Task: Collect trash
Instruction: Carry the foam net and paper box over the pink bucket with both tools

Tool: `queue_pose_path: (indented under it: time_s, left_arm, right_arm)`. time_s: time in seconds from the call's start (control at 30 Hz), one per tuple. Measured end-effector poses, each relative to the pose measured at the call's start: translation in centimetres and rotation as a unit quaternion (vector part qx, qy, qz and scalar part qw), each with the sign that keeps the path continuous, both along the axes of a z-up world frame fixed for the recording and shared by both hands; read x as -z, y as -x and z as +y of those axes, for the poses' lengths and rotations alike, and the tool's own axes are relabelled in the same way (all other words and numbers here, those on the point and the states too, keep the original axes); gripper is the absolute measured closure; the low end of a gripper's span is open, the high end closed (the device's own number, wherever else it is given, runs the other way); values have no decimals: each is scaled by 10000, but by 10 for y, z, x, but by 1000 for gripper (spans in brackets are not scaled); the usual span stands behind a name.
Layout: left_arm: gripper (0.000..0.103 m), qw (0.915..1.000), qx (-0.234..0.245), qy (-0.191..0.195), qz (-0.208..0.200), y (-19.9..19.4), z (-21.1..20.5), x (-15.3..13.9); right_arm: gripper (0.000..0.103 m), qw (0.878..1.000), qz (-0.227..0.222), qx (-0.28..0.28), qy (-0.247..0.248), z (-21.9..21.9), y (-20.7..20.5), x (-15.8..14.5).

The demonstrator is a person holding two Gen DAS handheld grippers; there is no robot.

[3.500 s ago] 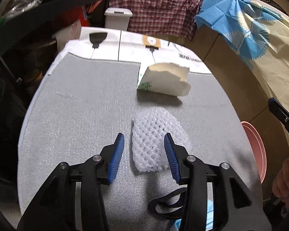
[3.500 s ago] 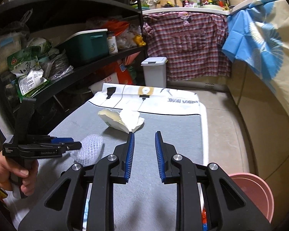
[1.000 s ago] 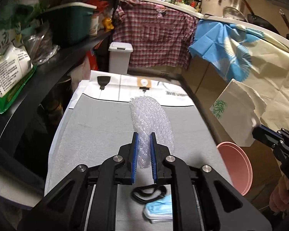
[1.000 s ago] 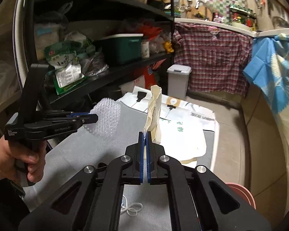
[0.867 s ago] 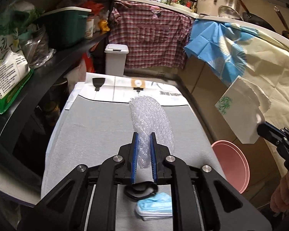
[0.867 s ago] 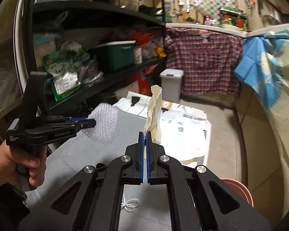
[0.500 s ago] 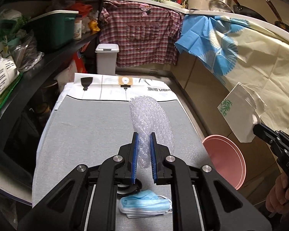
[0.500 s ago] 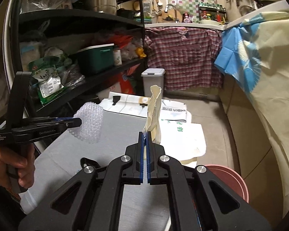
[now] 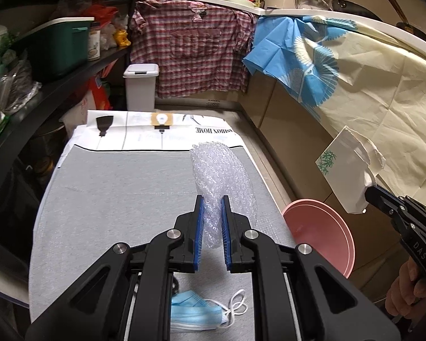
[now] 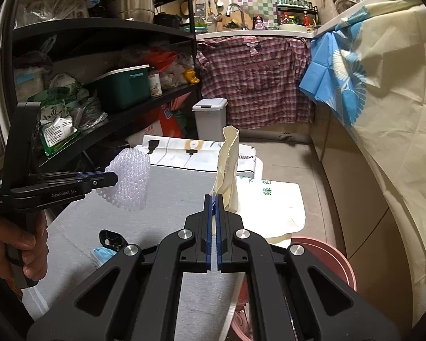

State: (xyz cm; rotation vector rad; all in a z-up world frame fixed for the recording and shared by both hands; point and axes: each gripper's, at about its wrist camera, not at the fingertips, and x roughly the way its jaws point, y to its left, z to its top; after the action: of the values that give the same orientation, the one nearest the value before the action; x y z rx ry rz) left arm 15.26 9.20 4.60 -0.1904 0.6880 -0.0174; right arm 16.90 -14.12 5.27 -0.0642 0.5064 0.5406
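- Nearest the left wrist camera, on the grey mat, a blue face mask lies flat with its white ear loops trailing right; a second ago only a corner of it showed, and it now sits fully in view below the fingers.
- Just above it, the left gripper has its blue pads pressed into the lower end of a clear foam net sleeve, squeezing it thin between them; the sleeve stands up off the mat, as it did a second ago, whereas 3.5 s ago it lay flat between wide-open fingers.
- Beside the mat's right edge, lower down, stands a pink basin, more of it visible than before.
- In the right wrist view, the right gripper is pinched nearly closed on the bottom edge of a cream paper bag, which rises upright and twisted; 3.5 s ago this gripper was open and empty and the bag lay on the mat.
- From the left wrist view, that bag hangs over the basin's far side, now lower than a second ago.
- Farther off, a white paper sheet covers the mat's far end.
- Behind it stands a white lidded bin against a hanging plaid shirt.
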Motion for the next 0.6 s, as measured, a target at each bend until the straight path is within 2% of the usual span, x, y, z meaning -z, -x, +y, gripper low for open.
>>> queue_pose_path:
  time_s: [0.6]
  left_arm:
    - [91, 9989, 474, 17, -9, -23, -53, 5]
  right_arm:
    - [101, 9978, 199, 623, -104, -54, -17, 6]
